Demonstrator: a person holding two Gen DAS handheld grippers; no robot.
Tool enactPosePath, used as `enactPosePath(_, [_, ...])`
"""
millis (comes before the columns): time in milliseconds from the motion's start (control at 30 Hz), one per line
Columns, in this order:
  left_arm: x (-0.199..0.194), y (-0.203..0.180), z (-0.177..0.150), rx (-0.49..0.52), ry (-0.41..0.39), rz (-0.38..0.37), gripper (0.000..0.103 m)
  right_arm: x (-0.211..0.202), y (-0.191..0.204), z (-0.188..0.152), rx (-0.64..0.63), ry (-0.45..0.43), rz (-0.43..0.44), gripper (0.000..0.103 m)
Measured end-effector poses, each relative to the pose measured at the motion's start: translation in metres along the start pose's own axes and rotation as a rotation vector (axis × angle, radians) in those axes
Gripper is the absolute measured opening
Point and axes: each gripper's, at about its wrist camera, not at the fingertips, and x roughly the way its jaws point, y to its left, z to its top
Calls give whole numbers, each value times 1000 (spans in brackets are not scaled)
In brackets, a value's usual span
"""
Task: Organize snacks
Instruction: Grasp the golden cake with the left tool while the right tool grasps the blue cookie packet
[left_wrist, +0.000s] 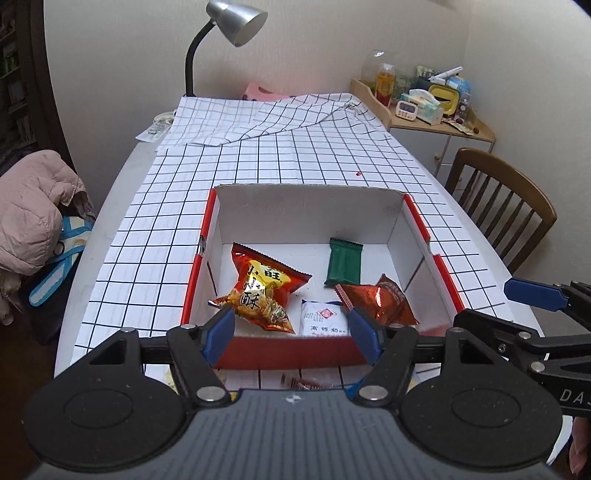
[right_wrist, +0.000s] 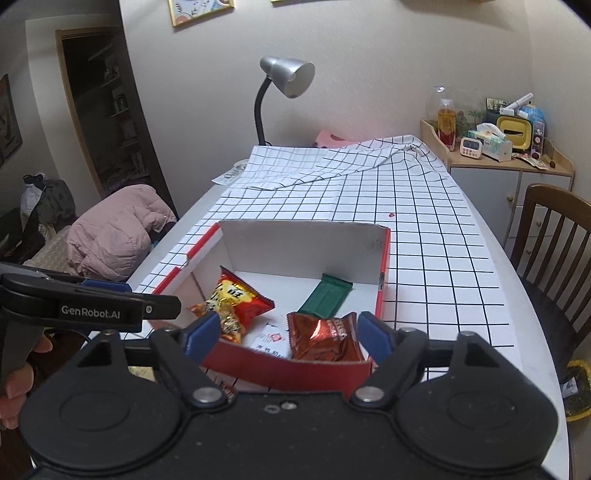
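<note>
A shallow cardboard box with white inner walls and red outer sides is seen on the table, set on a white cloth printed with a black grid, close to the near edge of the table. Four snacks are held inside it: a crinkled red and yellow foil bag toward the left wall, a flat dark green bar toward the far wall, a shiny copper-red foil packet toward the right wall, and a small white pouch against the near wall between the two foil ones. The left gripper is held above the near wall of the box with its blue pads spread apart and nothing between them. The right gripper is also spread wide over the near wall and is empty. Beyond the far wall of the box, open flat cloth is seen, folded over at the far edge of the table, where a grey gooseneck lamp stands. A wooden chair is placed at the right edge.
</note>
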Motion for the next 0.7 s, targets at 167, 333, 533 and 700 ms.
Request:
enactPosePath(167, [-16,2,-14,-6,-33,-18,75,-13,6,-11,-18,-10,18,88])
enactPosePath(333, [-25,4,-30,-11,-50,-31,77,-21,9,-21,-8,-9,36,92])
enactPosePath(533, [-25,13,-53,-38,-52,-43,83,-26,11,-39,-3,-3,47,103])
enactPosePath(700, [-12,18,-74,-55,1,-42,83,-17,6,-57,-5,35,38,103])
